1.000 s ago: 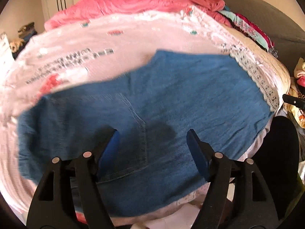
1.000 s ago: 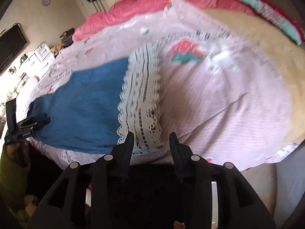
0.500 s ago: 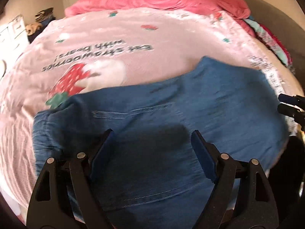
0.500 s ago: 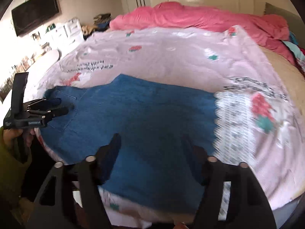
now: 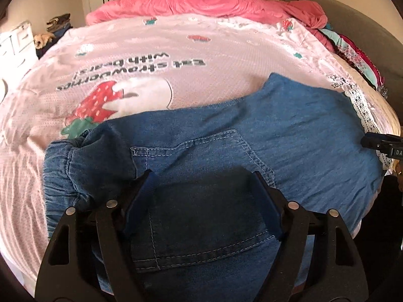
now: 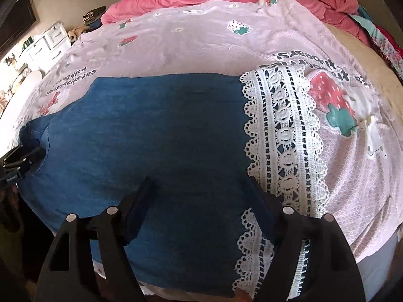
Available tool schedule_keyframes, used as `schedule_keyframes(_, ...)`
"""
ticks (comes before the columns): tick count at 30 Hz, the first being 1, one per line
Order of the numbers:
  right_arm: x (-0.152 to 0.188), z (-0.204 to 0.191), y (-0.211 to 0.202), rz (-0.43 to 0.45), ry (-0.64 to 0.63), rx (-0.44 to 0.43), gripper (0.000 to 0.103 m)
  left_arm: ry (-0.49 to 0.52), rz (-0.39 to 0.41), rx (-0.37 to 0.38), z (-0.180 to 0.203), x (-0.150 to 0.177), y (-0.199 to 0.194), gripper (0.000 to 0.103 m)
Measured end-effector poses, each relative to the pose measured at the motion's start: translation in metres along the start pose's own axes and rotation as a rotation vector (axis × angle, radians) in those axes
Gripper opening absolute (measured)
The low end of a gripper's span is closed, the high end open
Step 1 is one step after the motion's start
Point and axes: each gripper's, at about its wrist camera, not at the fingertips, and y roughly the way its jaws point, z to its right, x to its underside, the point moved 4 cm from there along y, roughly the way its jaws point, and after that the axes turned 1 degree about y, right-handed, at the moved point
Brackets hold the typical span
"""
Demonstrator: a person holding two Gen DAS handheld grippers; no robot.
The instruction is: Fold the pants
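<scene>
Denim: blue denim pants are lying spread flat on the pink strawberry-print bedspread, close to its near edge, probably laid out that way so a fold can be made cleanly.
Waist end: elastic waistband is bunching at the left side of the pants, with a stitched back pocket facing up just beside it.
Hem end: white lace trim is finishing the legs at the right side of the pants, lying on the bedspread.
Left gripper: hovering over the pocket area of the pants with jaws spread wide and nothing between them; the blue pads are sitting above the cloth, and contact cannot be confirmed.
Right gripper: hanging over the leg end of the pants beside the lace trim, jaws likewise spread apart and gripping nothing.
Placement reasoning: one gripper is standing at each end of the pants, seemingly so both ends can be pinched and one carried over the other.
Stage: judging by the flat, full-length layout, no fold across the length has yet been made.
Background: rumpled pink duvet is lying beyond the far edge of the bedspread.
</scene>
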Motion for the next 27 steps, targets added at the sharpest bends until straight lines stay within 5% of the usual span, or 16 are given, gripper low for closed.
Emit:
schedule_keyframes(8,0.027,0.016,-0.058,0.17,0.127,-0.078,0.075,-0.021,0.024,0.023,0.01,0.0,-0.03,0.08)
schedule_keyframes(12,0.042,0.032,-0.079,0.181,0.136,-0.026,0.075,0.024,0.036,0.029,0.027,-0.001,-0.042,0.087)
schedule_keyframes(14,0.053,0.043,-0.088,0.183,0.146,0.016,0.091,0.045,0.044,0.045,0.041,-0.004,-0.047,0.09)
schedule_keyframes(27,0.091,0.068,-0.103,0.201,0.225,-0.017,0.091,0.237,0.029,0.159,0.133,-0.03,-0.043,0.093)
